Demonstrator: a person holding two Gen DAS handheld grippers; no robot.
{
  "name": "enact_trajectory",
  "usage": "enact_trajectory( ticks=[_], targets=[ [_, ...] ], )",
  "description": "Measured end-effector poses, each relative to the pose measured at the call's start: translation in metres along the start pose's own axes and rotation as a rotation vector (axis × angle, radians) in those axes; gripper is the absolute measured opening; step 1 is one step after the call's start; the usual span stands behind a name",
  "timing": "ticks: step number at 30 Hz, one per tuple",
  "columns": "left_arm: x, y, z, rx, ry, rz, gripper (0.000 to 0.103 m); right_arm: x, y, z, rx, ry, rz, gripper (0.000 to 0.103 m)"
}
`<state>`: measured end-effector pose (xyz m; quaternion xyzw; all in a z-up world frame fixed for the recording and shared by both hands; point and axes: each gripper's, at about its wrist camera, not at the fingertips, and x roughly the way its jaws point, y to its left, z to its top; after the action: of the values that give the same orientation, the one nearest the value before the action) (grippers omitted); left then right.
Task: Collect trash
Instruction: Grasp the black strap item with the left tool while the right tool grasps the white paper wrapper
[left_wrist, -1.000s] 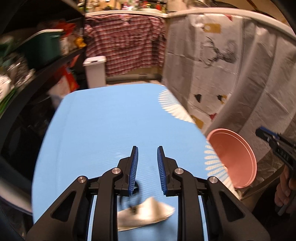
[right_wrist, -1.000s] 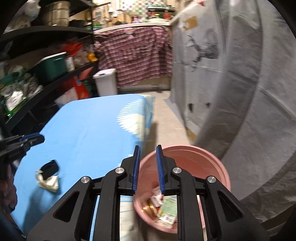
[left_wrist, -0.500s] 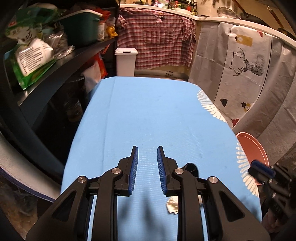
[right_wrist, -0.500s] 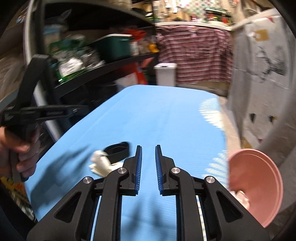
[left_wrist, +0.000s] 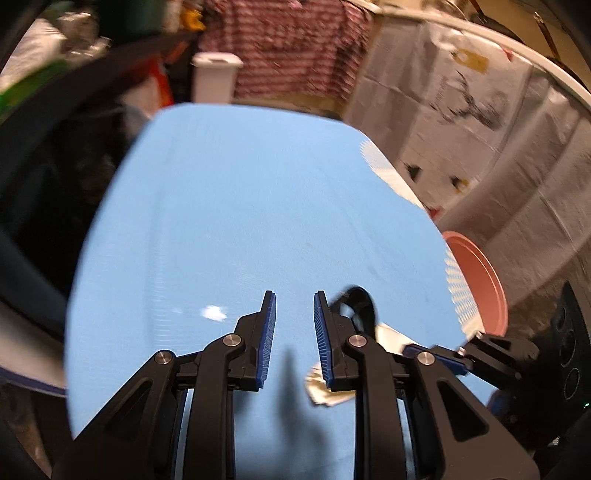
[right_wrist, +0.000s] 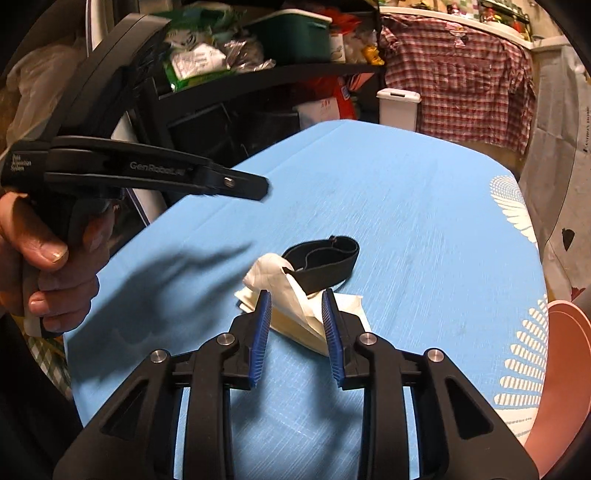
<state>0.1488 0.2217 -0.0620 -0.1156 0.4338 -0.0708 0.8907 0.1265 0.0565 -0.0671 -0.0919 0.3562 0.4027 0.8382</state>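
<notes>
Left wrist view: left gripper (left_wrist: 294, 299) hovers over the blue table (left_wrist: 240, 221), jaws slightly apart with nothing between. Crumpled paper (left_wrist: 325, 387) and black band (left_wrist: 360, 306) lie just right of it; pink bin (left_wrist: 480, 280) sits off the table's right edge.

Right wrist view: right gripper (right_wrist: 296, 299) has just been opening, fingers straddling the crumpled paper (right_wrist: 291, 291), whether they touch it is unclear. Black band (right_wrist: 325, 258) lies touching the paper. Left hand (right_wrist: 40, 258) holds the other gripper at left.

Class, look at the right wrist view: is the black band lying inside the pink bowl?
No, the black band lies on the blue tabletop, beside the crumpled paper.
</notes>
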Motion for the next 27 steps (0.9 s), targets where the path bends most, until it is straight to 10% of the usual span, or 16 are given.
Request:
enact_trajectory(
  ticks=[15, 27],
  targets=[
    [0.032, -0.027, -0.011, 0.099, 0.123, -0.047, 0.011, 0.003, -0.005, -0.006, -0.016, 0.035, -0.01, 0.023],
    [0.01, -0.025, -0.005, 0.103, 0.05, 0.014, 0.003, -0.015, 0.001, -0.006, -0.049, 0.013, -0.004, 0.005]
  ],
)
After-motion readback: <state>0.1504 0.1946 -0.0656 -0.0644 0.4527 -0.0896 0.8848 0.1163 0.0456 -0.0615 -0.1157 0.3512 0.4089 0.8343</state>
